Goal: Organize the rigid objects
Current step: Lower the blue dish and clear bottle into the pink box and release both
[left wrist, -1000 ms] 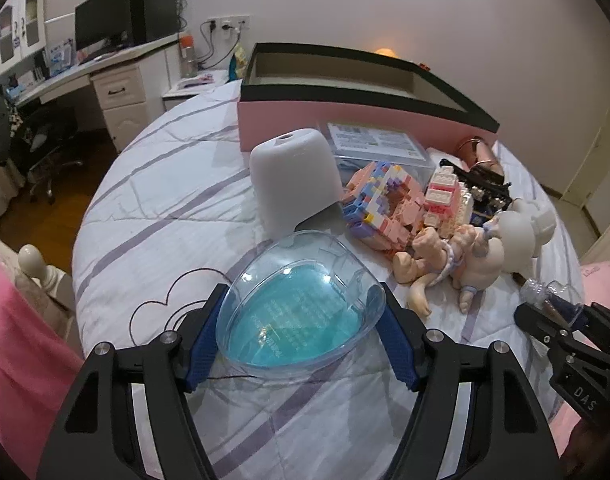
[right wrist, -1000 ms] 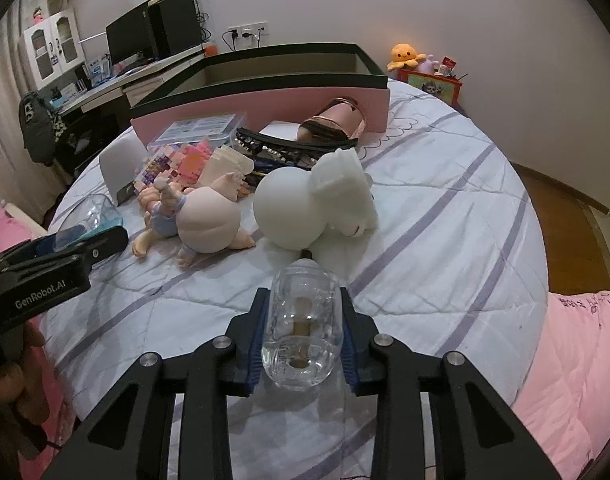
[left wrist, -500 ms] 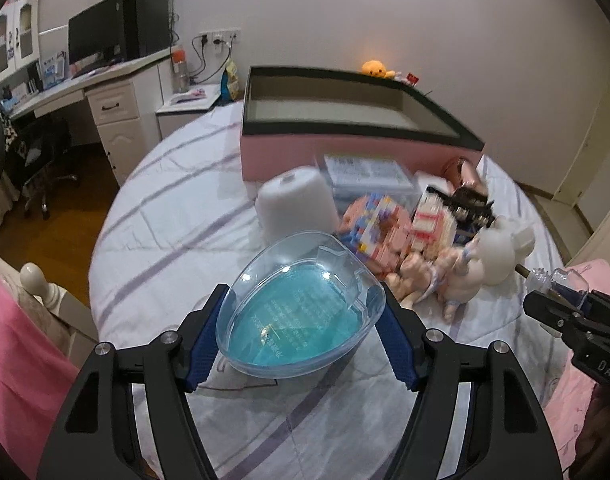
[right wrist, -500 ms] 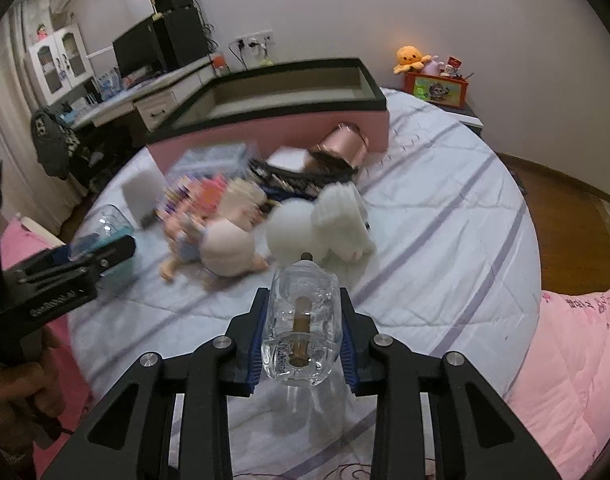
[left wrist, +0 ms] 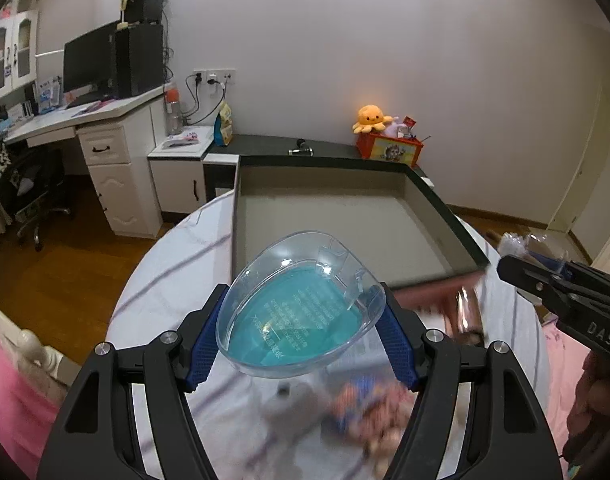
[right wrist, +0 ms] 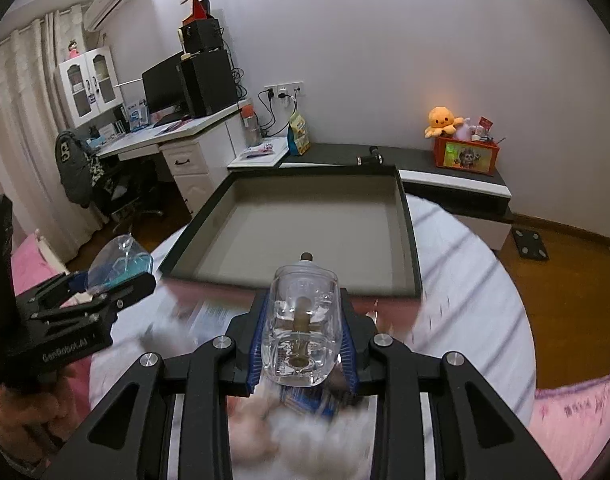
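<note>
Box (left wrist: 345, 216) sits on bed (left wrist: 165, 264), far side. Toy pile (left wrist: 369, 412) lies on bed before box, blurred. Bowl (left wrist: 301, 316) between left gripper (left wrist: 301, 344) jaws, left of bottle (right wrist: 303, 320) in right gripper (right wrist: 303, 350). Desk (left wrist: 85, 120) behind left.

A bed (left wrist: 177, 264) under a white sheet with purple stripes carries a large, shallow pink-sided box (left wrist: 337, 216) with a dark rim, and nearer the cameras a blurred heap of toys (left wrist: 369, 408)

Glossy clear plastic bowl (left wrist: 301, 304); clear glass bottle (right wrist: 303, 324); matt grey box (left wrist: 337, 224).
</note>
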